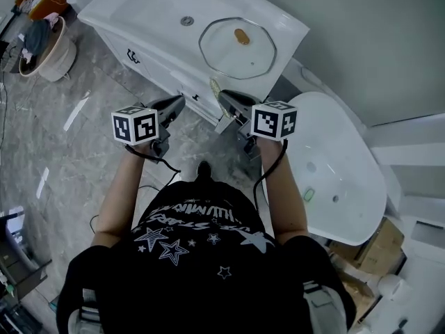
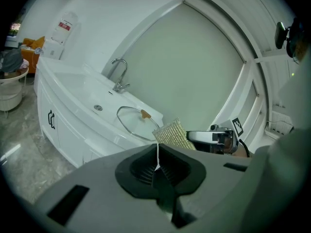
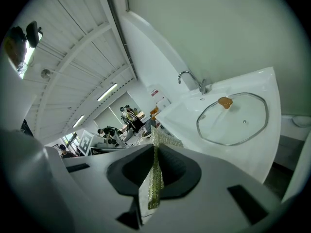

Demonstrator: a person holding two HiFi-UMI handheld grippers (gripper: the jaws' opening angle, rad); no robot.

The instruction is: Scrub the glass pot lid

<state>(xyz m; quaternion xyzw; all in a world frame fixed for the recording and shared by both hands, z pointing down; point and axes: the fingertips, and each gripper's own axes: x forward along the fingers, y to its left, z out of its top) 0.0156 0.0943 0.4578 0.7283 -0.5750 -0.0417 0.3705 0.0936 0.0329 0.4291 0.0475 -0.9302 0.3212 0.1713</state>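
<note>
two grippers: left gripper [image 2: 157, 146] jaws together, right gripper [image 3: 155, 148] jaws clamped on scouring pad [image 3: 154, 186].

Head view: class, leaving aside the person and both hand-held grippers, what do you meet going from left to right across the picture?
Laundry basket → sink drain → glass pot lid → white bathtub

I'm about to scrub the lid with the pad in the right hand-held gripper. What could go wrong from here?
1. The glass lid lies loose near the corner edge of the vanity top; scrubbing could push it off.
2. The left hand-held gripper is shut and empty, so nothing steadies the lid.
3. The right hand-held gripper pinches only one end of the scrub pad; the free part may fold or slip under pressure.
</note>
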